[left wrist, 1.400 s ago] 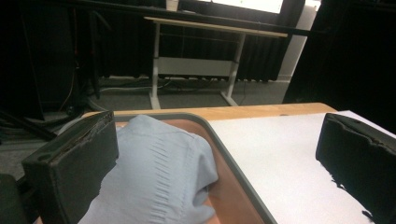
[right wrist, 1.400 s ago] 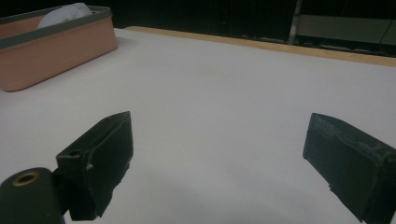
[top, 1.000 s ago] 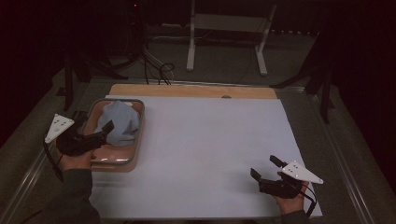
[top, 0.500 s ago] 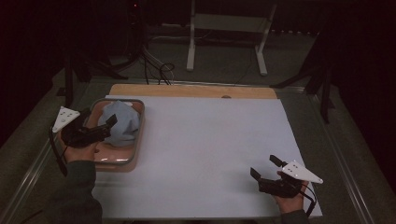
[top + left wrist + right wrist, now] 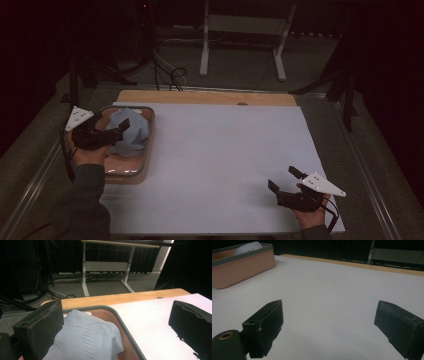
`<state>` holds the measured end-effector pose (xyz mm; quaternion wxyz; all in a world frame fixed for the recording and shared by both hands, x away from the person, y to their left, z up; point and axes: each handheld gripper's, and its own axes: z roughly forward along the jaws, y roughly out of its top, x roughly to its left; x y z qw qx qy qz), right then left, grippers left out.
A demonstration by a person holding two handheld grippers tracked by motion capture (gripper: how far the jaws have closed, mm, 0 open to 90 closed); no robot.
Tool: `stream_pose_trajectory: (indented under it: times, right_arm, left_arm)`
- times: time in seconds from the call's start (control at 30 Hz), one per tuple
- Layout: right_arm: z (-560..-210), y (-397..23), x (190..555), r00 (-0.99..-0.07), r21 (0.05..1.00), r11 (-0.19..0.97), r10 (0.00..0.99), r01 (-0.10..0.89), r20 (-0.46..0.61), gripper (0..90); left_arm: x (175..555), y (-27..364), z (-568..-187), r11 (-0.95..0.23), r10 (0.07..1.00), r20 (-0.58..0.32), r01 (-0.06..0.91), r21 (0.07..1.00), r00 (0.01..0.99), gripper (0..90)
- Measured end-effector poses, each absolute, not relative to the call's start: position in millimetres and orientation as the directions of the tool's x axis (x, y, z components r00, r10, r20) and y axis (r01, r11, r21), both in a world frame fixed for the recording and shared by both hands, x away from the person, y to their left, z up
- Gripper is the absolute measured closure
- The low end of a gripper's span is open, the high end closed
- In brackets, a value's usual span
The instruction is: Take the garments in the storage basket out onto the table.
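Left tongs (image 5: 121,127) spread wide, hovering above the pale blue cloth (image 5: 131,132), one jaw over it, nothing gripped. Cloth heaped inside pink tray (image 5: 144,162) at left edge of white-covered bench (image 5: 220,160). Right tongs (image 5: 283,178) spread wide, empty, low over bare bench at near right, well apart from tray.

Dim, murky frames; dark surroundings
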<state>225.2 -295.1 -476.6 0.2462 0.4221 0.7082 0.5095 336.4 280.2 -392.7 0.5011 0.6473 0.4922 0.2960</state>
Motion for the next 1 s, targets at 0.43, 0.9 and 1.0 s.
stream_pose_trajectory:
  times: [0.43, 0.9, 1.0]
  right_arm:
    - [-476, -295, 225, -0.523, 0.93, 0.123, 0.848, 0.346, 0.082, 8.4]
    - [-476, -296, 225, -0.521, 0.93, 0.119, 0.849, 0.348, 0.086, 8.4]
    - [-476, -295, 225, -0.52, 0.93, 0.122, 0.85, 0.348, 0.083, 8.4]
  left_arm:
    - [356, 283, -395, 0.001, 0.931, -0.13, 0.352, 0.936, 0.341, 0.5]
    - [375, 278, -408, 0.011, 0.927, -0.165, 0.413, 0.911, 0.337, 0.5]
    - [379, 277, -409, 0.015, 0.931, -0.167, 0.425, 0.905, 0.324, 0.5]
